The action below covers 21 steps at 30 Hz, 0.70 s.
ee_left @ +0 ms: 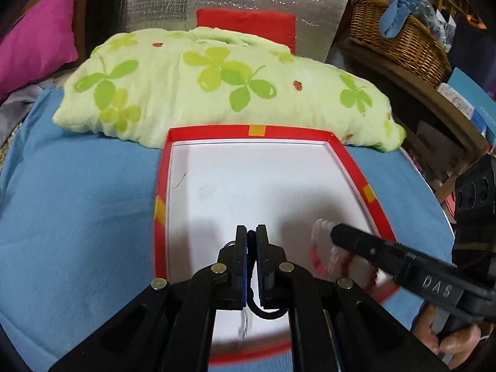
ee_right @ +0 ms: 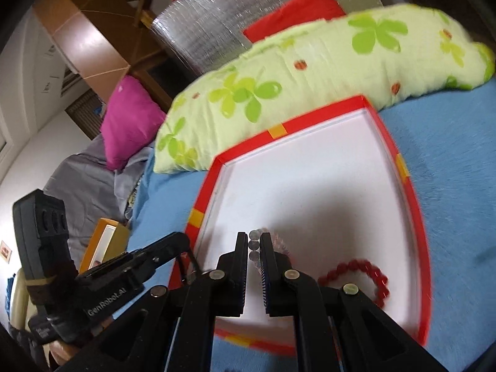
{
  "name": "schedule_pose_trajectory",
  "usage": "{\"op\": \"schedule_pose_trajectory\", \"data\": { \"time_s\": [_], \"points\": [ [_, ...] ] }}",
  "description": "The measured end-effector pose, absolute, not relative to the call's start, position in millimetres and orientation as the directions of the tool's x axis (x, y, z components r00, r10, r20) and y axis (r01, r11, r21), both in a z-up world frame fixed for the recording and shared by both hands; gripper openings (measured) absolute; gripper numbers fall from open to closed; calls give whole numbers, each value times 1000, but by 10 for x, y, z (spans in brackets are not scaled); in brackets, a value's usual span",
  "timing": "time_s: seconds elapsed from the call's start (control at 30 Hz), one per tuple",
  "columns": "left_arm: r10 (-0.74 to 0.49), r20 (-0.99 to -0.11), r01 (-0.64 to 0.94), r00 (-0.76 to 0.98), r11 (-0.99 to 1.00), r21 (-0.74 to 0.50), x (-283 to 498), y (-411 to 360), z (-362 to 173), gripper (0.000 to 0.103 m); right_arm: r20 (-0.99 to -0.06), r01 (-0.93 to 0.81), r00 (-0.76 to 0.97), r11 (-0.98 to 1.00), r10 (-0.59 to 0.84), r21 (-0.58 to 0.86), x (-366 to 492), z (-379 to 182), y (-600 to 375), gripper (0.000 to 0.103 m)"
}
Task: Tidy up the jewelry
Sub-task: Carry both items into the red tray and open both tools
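Red-rimmed shallow box [ee_left: 350, 158] with white floor sits on blue cloth [ee_left: 77, 201], filling the centre of the left wrist view. Left gripper [ee_left: 251, 232] comes in from 6 o'clock, jaws pressed together on a thin black cord [ee_left: 263, 311] that loops out below the pads; something clear and faint dangles under it, too blurred to tell. At 3 to 4 o'clock, right gripper [ee_left: 336, 234] reaches over the box, and a clear bead bracelet [ee_left: 321, 232] hangs at its tip. Red bead bracelet [ee_left: 347, 263] lies just below that finger on the box floor, motion-blurred. A hand [ee_left: 449, 341] grips the handle at 4 o'clock. Green clover-print pillow [ee_left: 217, 83] at 12 o'clock touches the box's far rim; wicker basket [ee_left: 400, 37] at 2 o'clock, pink cushion [ee_left: 34, 40] at 10 o'clock.

Right wrist view: right gripper [ee_right: 254, 245] from 6 o'clock, pinching the clear bead bracelet [ee_right: 254, 243], beads stacked between the pads over the box's [ee_right: 400, 142] near part. Red bead bracelet [ee_right: 369, 274] lies inside the box at 4 o'clock of the tip, near the right finger. Left gripper [ee_right: 178, 241] at 8 o'clock, tip at the box's left rim; from here I cannot tell how its jaws stand. Pillow [ee_right: 310, 71] at 12 o'clock, pink cushion [ee_right: 130, 121] at 10 o'clock.
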<state>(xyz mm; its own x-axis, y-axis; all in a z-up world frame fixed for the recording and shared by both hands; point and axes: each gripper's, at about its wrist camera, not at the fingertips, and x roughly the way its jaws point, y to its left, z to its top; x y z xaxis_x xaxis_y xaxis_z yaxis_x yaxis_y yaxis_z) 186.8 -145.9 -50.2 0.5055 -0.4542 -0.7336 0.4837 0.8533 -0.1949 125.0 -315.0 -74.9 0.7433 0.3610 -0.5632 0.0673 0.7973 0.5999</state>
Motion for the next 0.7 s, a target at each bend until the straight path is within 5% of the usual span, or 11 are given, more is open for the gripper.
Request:
{"op": "schedule_pose_trajectory", "data": {
  "time_s": [0.13,0.23,0.27,0.33,0.7],
  "points": [
    [-423,-752,463,505,868,-178,2026,-1500,-604,6,-586,105,736,799,338,592,1426,-821,-3215,10],
    [-394,-766,443,508,882,-161,2064,-1481,-649,25,-595,158,745,786,302,597,1476,-856,-3355,14],
    [-386,-762,441,520,885,-147,2043,-1466,-633,34,-606,176,740,786,292,593,1482,-865,-3389,25],
    [-372,-749,440,548,890,-120,1971,-1437,-570,43,-616,208,738,777,274,594,1457,-878,-3483,29],
    [-267,-718,385,643,923,2,1239,-868,-341,44,-549,114,789,813,275,571,904,-470,-3451,29]
  ]
}}
